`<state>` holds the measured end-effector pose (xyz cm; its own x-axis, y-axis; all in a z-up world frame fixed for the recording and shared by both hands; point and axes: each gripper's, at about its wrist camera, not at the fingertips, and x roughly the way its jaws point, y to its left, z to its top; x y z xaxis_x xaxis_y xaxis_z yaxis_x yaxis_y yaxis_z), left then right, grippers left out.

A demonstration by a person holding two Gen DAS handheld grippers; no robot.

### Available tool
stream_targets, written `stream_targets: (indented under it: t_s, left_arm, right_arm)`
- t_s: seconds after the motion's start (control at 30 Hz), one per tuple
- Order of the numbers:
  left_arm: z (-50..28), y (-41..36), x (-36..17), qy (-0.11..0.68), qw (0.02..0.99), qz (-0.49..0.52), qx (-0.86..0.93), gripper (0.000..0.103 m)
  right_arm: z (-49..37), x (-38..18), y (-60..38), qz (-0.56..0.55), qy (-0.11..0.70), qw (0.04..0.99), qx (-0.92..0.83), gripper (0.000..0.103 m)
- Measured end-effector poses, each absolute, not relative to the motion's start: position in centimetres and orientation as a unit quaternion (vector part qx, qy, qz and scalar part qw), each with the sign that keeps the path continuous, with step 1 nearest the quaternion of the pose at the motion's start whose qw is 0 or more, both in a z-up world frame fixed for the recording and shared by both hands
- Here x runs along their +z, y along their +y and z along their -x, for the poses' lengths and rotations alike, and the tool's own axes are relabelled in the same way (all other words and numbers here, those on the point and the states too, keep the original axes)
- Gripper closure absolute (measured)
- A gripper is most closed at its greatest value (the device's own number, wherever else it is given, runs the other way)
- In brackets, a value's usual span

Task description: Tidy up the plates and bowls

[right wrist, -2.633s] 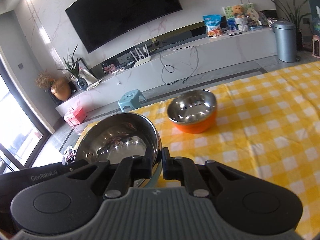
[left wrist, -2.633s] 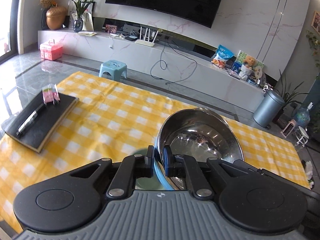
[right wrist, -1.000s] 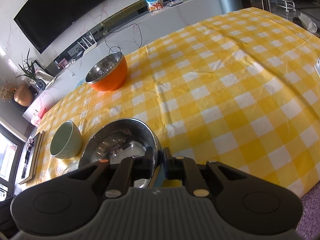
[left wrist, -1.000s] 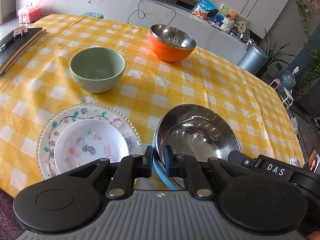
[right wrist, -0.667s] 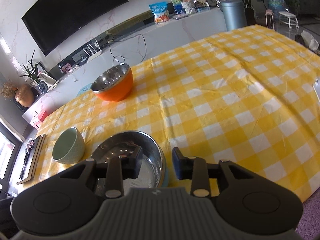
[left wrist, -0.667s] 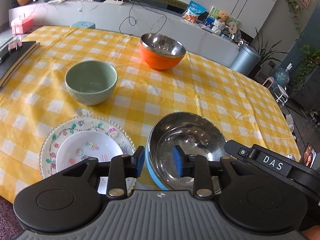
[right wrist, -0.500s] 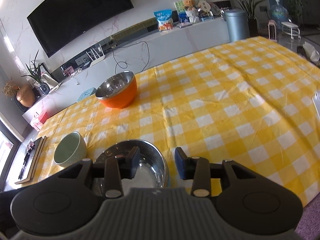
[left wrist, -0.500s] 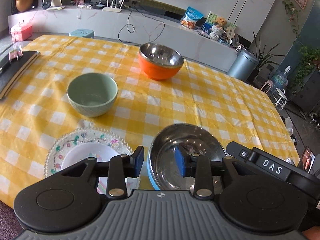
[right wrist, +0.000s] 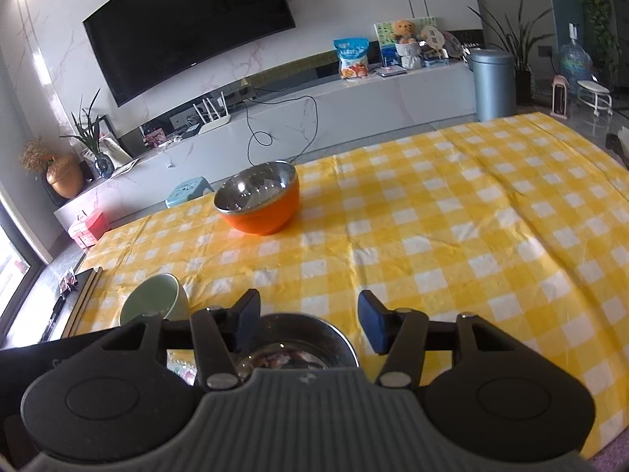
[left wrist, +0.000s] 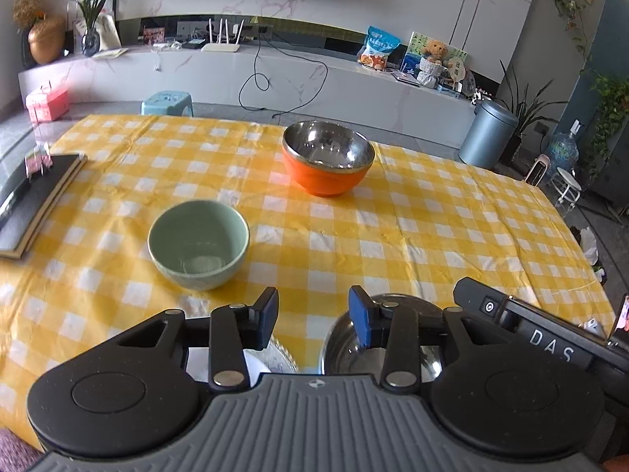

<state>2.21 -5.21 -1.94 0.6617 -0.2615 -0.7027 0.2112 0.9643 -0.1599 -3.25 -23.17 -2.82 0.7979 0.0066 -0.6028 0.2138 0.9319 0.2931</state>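
- The left gripper [left wrist: 313,316] fills the bottom of the frame; its jaws with blue pads are opening and nothing is between them.
- Behind the right finger lies a shiny steel bowl [left wrist: 407,354], mostly hidden, at the lower centre.
- Under the left finger a patterned glass plate [left wrist: 280,356] shows only a small edge.
- A pale green ceramic bowl [left wrist: 198,244] stands upright left of centre on the yellow and white checked tablecloth [left wrist: 432,228].
- An orange bowl with steel lining [left wrist: 327,157] stands further back, above centre, well apart from the green one.
- A black notebook [left wrist: 35,200] lies at the left edge.
- The other gripper, a black body marked DAS [left wrist: 546,344], enters at the lower right.
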Motion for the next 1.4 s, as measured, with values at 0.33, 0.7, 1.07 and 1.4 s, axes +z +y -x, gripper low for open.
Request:
stream_targets:
  t_s: [0.33,0.7,1.07,1.4]
  left_arm:
    - [-5.5,-5.2,-1.4,0.38,0.917,-0.011,-0.122,0.055]
    - [-10.0,-6.4,-1.1,0.366,0.922,-0.061,-0.114,0.055]
    - [-15.6,-7.0,-0.7,0.342,0.933,-0.06,-0.095,0.055]
    - [-21.2,-7.5,-3.4,0.364,0.929,-0.044,-0.053,0.055]
  right_arm:
    - [0.0,-2.4,-23.6,-0.147,0.312,0.936,-0.067,0.039]
    - [-5.5,-1.7,-23.6,-0.136,0.312,0.938,-0.069,0.039]
    - [-12.8,-1.8,-22.5,-0.099,0.336,0.934,-0.066,0.046]
    - [-19.3,-4.8,-22.8,-0.124,0.381,0.911,-0.101,0.048]
